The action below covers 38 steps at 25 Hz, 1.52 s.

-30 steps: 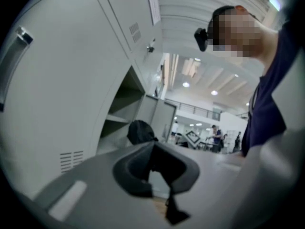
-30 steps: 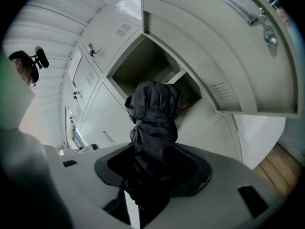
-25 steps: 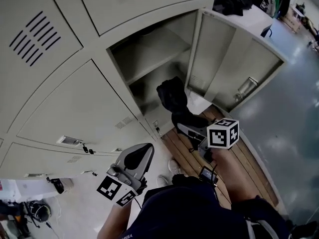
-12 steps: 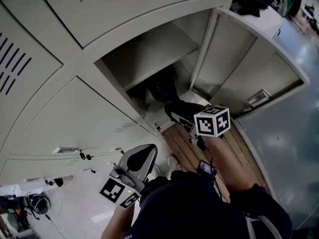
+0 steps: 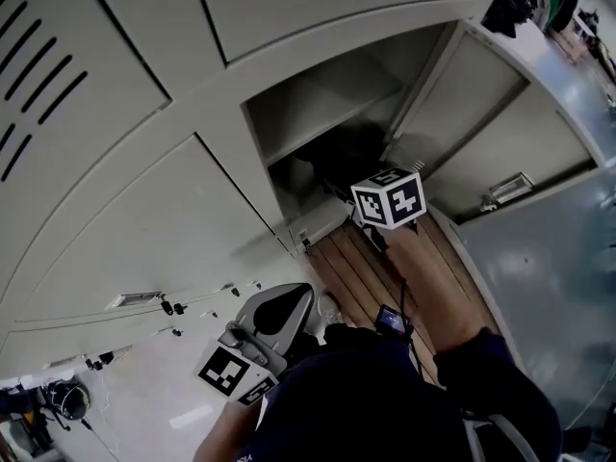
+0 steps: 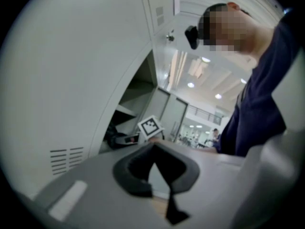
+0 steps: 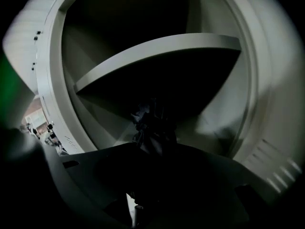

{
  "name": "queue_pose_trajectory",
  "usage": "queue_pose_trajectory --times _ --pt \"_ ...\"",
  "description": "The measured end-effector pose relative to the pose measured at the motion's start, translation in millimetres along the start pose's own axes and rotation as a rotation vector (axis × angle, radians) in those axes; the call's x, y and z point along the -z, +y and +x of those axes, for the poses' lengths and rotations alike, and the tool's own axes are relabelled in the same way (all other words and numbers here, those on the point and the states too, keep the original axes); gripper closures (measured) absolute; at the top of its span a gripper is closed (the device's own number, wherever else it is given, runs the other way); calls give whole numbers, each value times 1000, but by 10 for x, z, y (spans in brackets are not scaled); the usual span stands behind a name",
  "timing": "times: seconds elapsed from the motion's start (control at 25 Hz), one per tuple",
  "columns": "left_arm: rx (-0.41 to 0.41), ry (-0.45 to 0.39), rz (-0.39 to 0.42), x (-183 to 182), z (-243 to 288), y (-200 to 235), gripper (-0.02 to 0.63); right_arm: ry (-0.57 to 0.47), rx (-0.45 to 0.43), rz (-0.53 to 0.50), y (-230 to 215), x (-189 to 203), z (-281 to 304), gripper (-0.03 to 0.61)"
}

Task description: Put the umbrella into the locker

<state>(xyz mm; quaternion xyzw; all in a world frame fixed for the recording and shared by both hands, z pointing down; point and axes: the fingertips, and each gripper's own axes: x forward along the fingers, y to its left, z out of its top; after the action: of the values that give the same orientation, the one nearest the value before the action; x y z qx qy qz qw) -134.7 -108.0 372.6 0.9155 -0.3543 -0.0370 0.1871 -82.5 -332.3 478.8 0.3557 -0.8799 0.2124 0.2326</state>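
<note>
The black folded umbrella (image 5: 335, 158) is inside the open locker (image 5: 252, 114), in the dark space under its shelf (image 5: 327, 99). My right gripper (image 5: 362, 212) reaches into that opening behind its marker cube. Its jaws are closing, with the umbrella's crumpled fabric (image 7: 150, 128) between them. In the right gripper view the shelf (image 7: 157, 51) crosses above the umbrella. My left gripper (image 5: 279, 312) hangs low beside the closed locker doors, apart from the umbrella. Its jaws (image 6: 155, 171) look closed together with nothing in them.
The locker door (image 5: 500, 133) stands swung open to the right, with a latch (image 5: 508, 189) on its inner face. Wooden slats (image 5: 371, 272) cover the floor in front. Closed lockers (image 5: 144, 210) fill the left. Dark bags (image 5: 510, 8) lie on top at far right.
My right gripper has carried the umbrella from in front of the opening into the locker, under the shelf. The left gripper has only shifted slightly.
</note>
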Motion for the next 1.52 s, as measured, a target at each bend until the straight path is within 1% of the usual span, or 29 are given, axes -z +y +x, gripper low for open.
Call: queue_pose_trajectory --times 0.12,0.32,0.52,0.68,0.76,1.04,1.24,1.52 --pt "7 2 -6 4 -61 48 611 22 42 -83 -28 -96 164 394" --pt "3 7 -13 3 -152 139 611 40 73 -176 -16 -270 415 394" --pt "-4 19 -20 15 -200 193 611 43 116 -351 30 -452 670 394" --pt "-9 34 -26 45 -207 226 611 67 157 -496 17 -501 851 394" --pt "-12 42 -24 53 -206 241 611 75 171 -552 13 -492 933 394" --pt "-25 62 -26 73 -175 282 611 70 181 -680 -36 -418 1169 394" --pt "-30 76 -23 68 -121 301 611 56 164 -728 -63 -425 1240 394" --pt "-18 92 -16 67 5 245 611 72 156 -806 -72 -394 1319 391"
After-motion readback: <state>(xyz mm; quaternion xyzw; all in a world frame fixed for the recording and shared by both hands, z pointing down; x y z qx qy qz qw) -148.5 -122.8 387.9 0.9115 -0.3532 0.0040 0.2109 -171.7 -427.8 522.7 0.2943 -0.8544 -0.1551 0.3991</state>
